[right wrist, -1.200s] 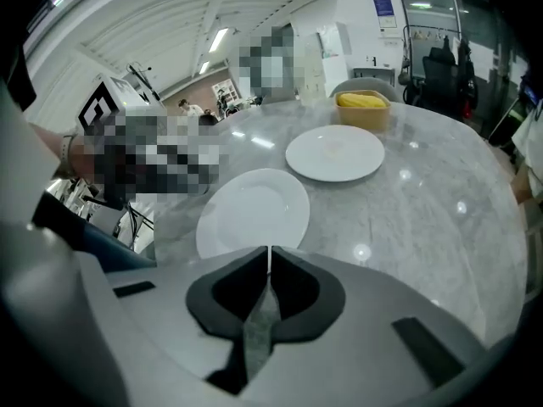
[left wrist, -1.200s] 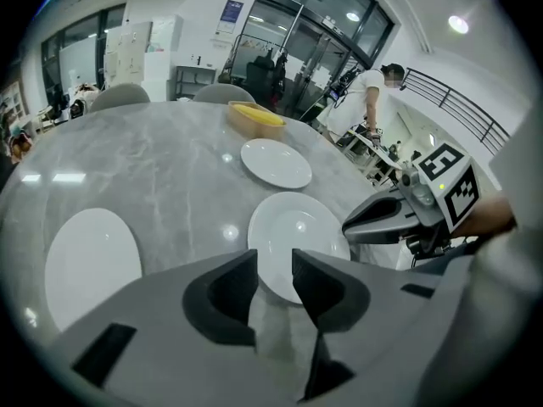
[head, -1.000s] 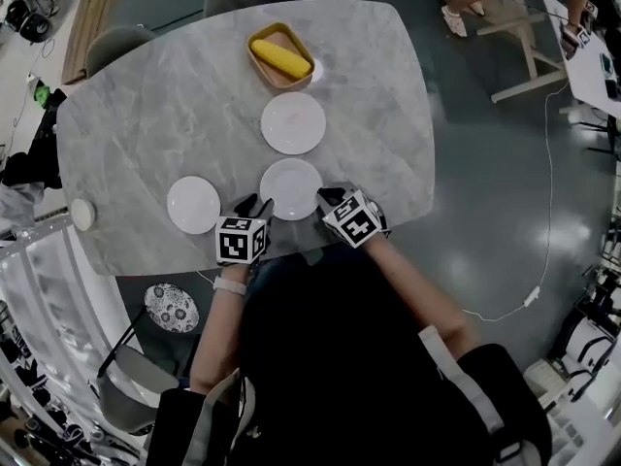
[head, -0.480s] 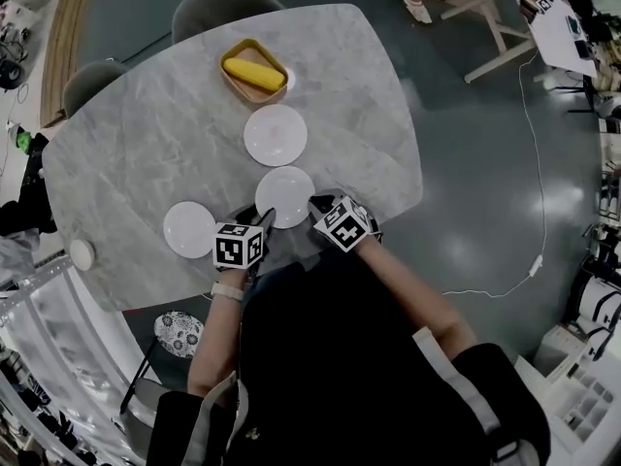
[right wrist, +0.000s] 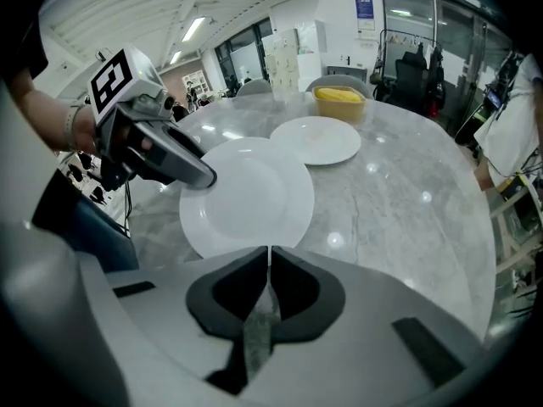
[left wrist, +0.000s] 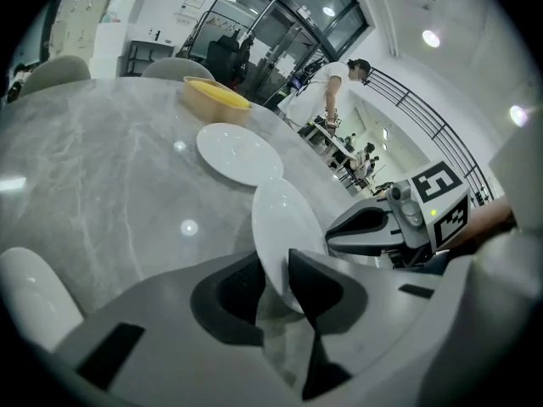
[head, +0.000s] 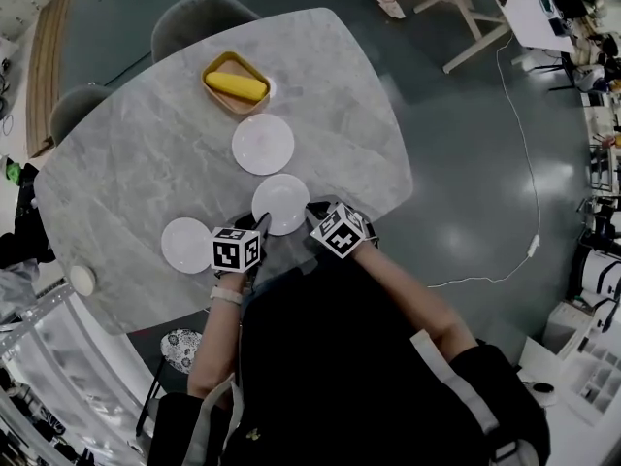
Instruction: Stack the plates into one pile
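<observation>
On the worktop (head: 146,153) nothing was stacked yet: the right hand-held gripper (right wrist: 269,257) pinched the near plate (head: 280,202), the left hand-held gripper (left wrist: 273,265) had just been closing onto its rim; the far plate (head: 262,144) and the left plate (head: 184,244) lay apart.

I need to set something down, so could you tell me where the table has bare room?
Free: the wide left stretch of the table between the tray and the left plate, and the right side beside the far plate. Crowded: the centre line from the tray down to the middle plate at the near edge.
</observation>
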Motion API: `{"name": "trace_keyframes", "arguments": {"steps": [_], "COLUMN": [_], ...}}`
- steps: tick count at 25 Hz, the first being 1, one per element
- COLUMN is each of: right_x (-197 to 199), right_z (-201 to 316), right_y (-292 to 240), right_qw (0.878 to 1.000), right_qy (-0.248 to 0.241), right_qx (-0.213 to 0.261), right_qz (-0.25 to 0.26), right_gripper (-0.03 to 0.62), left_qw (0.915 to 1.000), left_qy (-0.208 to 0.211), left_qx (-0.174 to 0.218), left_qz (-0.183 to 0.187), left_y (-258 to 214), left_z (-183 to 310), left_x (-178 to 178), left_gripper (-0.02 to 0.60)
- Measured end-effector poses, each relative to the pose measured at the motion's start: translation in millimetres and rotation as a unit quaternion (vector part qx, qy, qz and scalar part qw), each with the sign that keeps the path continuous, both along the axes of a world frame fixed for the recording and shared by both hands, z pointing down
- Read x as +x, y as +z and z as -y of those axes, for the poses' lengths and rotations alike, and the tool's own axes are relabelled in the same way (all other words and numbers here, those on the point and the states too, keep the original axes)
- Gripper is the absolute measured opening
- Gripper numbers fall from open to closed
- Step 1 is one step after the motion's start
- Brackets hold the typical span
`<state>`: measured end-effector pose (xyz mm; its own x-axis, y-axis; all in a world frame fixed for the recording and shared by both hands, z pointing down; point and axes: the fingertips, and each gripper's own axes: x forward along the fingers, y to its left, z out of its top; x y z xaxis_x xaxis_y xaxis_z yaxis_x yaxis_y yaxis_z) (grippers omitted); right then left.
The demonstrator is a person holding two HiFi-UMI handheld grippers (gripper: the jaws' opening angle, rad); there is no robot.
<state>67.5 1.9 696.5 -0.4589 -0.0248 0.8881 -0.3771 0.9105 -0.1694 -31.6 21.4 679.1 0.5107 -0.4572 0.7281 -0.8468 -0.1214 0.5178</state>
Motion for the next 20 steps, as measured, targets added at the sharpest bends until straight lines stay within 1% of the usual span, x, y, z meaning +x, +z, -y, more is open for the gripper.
{"name": "trace_keyframes", "arguments": {"steps": [4,5,7,10,15,18,20], "right_x": [14,17,23,31,36,40,44], "right_z": [13,17,22,25,28,29,32], "right_y": [-10,-13,-16,-17,-21,-25,-27], "right_qw": [0.999,0.998,0.997,0.996,0.995,0.994,0.993], "right_qy": [0.043,0.053,0.072,0.088,0.102,0.111,0.119], "right_qx": [0.013,0.015,0.017,0.019,0.025,0.024,0.024], "right_qz": [0.006,0.008,0.008,-0.001,-0.002,-0.002,-0.003], "right_gripper": [0.02,0.02,0.02,0.02,0.02,0.02,0.02], "left_qw": [0.9999,0.9996,0.9982,0.9934,0.9868,0.9784,0.9729], "left_qy": [-0.003,-0.006,-0.019,-0.045,-0.072,-0.1,-0.117], "left_qx": [0.008,0.012,0.021,0.034,0.038,0.043,0.048], "left_qz": [-0.015,-0.023,-0.053,-0.1,-0.14,-0.176,-0.194], "left_y": [-6,-9,-15,-23,-28,-33,-36], "left_z": [4,7,13,24,36,47,56], "left_x": [-1,-1,-1,-3,-10,-17,-22], "left_gripper": [0.077,0.069,0.049,0.026,0.025,0.025,0.025]}}
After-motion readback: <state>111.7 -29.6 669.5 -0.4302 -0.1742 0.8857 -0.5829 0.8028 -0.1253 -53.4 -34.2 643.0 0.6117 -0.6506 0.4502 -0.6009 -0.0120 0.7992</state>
